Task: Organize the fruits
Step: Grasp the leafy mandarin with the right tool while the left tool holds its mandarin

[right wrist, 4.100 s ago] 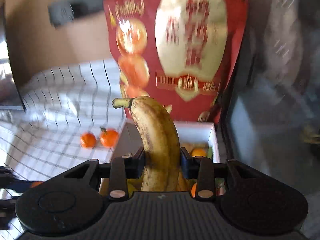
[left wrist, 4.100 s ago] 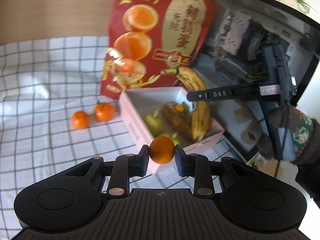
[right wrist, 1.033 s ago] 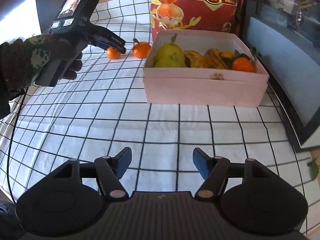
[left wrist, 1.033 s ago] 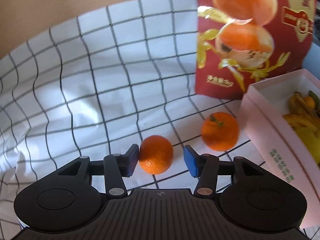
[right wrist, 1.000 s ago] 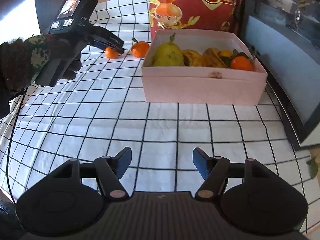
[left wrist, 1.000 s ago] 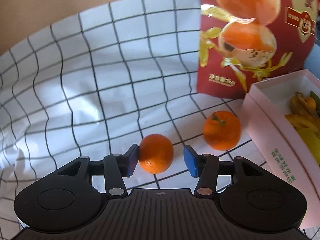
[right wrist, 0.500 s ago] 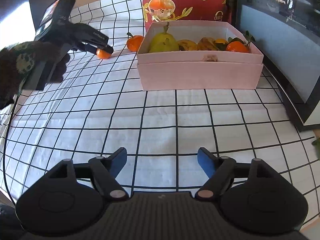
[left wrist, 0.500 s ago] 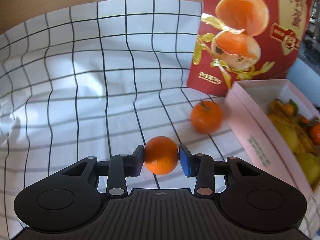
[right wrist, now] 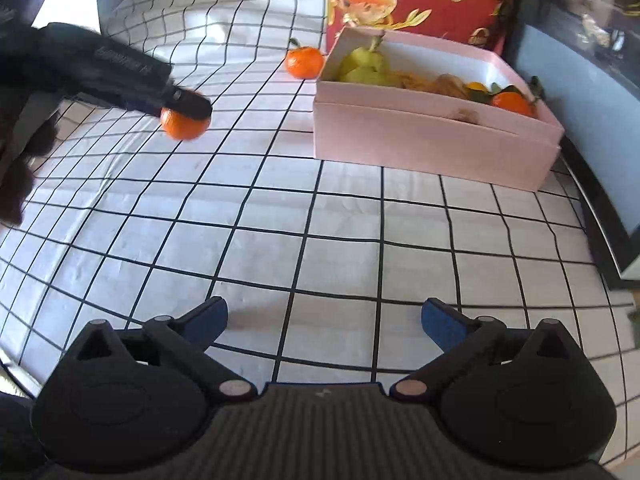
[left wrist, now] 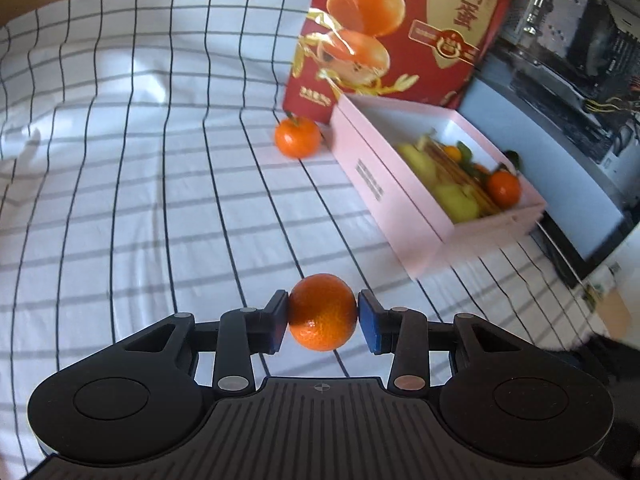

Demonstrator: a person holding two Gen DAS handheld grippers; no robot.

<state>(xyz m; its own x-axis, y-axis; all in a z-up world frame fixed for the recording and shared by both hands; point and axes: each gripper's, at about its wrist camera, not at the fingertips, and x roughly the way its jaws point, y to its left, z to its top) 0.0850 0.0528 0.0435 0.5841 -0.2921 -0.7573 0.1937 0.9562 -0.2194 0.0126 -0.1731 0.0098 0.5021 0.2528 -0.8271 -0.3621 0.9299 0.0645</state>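
Observation:
My left gripper (left wrist: pixel 322 316) is shut on a small orange tangerine (left wrist: pixel 322 312) and holds it above the checked cloth; the right wrist view shows the same gripper (right wrist: pixel 186 108) and tangerine (right wrist: pixel 184 125) raised at the left. A second tangerine (left wrist: pixel 298 137) with a stem lies on the cloth beside the pink box's (left wrist: pixel 384 184) far corner, also in the right wrist view (right wrist: pixel 305 62). The pink box (right wrist: pixel 432 136) holds pears, a banana and tangerines. My right gripper (right wrist: pixel 324 322) is open and empty, low over the cloth in front of the box.
A tall red snack bag (left wrist: pixel 400 32) stands behind the box. A dark monitor or case (left wrist: pixel 568 92) lies right of the box. The white checked cloth (right wrist: pixel 280 208) covers the table. My gloved left hand (right wrist: pixel 24 152) is at the left edge.
My left gripper closed on the tangerine, lifted it off the cloth and pulled back, turning toward the box. My right gripper lowered and tilted a little; it stays open.

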